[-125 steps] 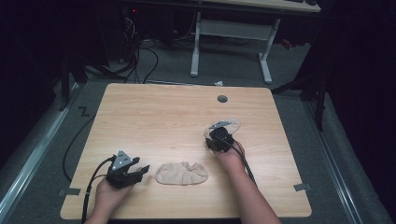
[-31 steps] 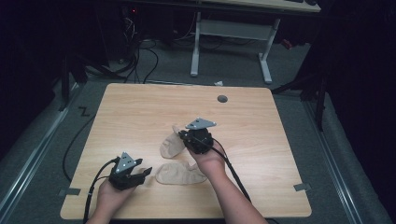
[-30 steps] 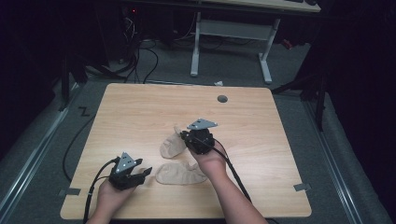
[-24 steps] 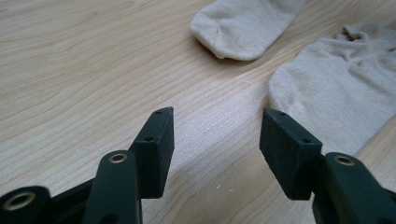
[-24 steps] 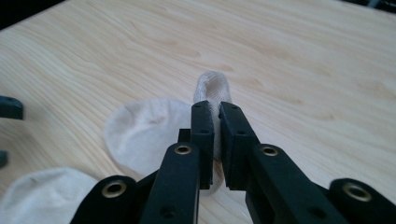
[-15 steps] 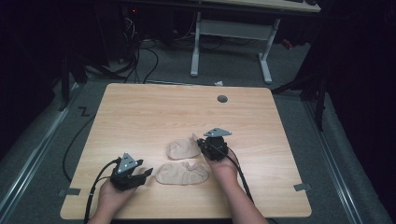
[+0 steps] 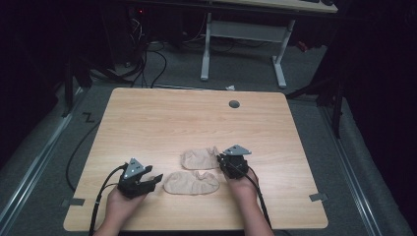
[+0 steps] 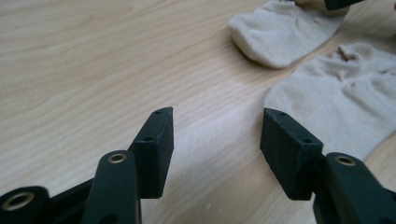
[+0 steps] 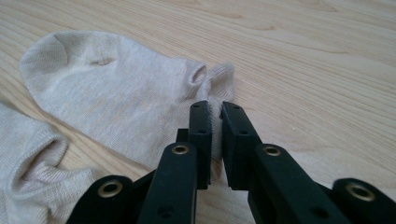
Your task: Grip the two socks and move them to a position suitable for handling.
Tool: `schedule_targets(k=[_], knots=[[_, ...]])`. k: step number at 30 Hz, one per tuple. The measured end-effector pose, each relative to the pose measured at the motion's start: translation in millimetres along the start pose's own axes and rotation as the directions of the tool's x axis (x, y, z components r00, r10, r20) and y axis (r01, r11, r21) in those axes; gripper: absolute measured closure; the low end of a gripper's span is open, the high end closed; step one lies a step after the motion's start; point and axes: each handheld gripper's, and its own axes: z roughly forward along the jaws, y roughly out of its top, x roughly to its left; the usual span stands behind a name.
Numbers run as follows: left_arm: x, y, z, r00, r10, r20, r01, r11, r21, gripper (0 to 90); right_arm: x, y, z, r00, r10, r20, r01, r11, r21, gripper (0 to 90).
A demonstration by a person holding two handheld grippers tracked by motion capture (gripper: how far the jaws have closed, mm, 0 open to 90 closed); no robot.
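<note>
Currently: you are laying two beige socks side by side on the table (image 7: 147, 123).
Work done: the far sock (image 7: 199, 158) lies flat, just beside the near sock (image 7: 192, 182) and a little farther from you; whether their edges touch cannot be told from the high view.
Right gripper (image 7: 222, 161): its jaws stand a narrow gap apart with the cuff edge of the far sock (image 9: 116, 93) between them. They have just been opening, and the pads look to have let go of the cloth.
Left gripper (image 7: 153, 180): its jaws stand wide apart with nothing between them. It rests low over the wood, just left of the toe of the near sock (image 8: 345, 93).
Work left: by judgement, draw your right gripper clear of the cuff. Then, if a matched pair is wanted, line the socks up or stack them; neither is done yet.
Surface: light wood-grain tabletop, with a round cable hole (image 7: 234, 103) near the far edge and tape marks (image 7: 318, 197) at the near corners.
Room: dark, with grey carpet, loose cables (image 7: 147, 54) on the floor and a white-legged desk (image 7: 246, 34) behind the table.
</note>
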Motion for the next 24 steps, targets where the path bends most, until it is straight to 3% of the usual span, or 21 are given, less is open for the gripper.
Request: schedule_targets(k=[4, 9, 15, 19, 24], knots=[[-6.5, 12.1, 8.7, 0.9998, 0.017, -0.013, -0.016, 0.9998, 0.012, 44.9, -2.0, 1.4, -2.3, 0.9999, -0.011, 0.011, 0.011, 0.9999, -0.009, 76.4], [-15.4, 30.6, 29.6, 0.9999, 0.013, 0.009, -0.013, 0.9995, 0.030, 44.1, -13.0, -0.9, -2.8, 0.9997, 0.025, -0.003, -0.025, 0.9997, 0.001, 69.9], [-24.5, 48.6, 50.8, 0.9993, 0.037, -0.002, -0.037, 0.9979, 0.054, 45.0, -14.9, -2.6, -1.4, 0.9992, 0.038, -0.012, -0.038, 0.9991, 0.017, 66.8], [-28.6, 57.1, 64.1, 0.9983, 0.058, -0.007, -0.058, 0.9958, 0.072, 49.5, -17.1, -1.9, -0.8, 0.9984, 0.053, -0.020, -0.052, 0.9985, 0.015, 67.0], [-29.2, 64.0, 78.8, 0.9989, 0.045, 0.016, -0.047, 0.9924, 0.114, 62.1, -19.6, -1.7, 1.0, 0.9975, 0.066, -0.026, -0.065, 0.9975, 0.029, 70.9]])
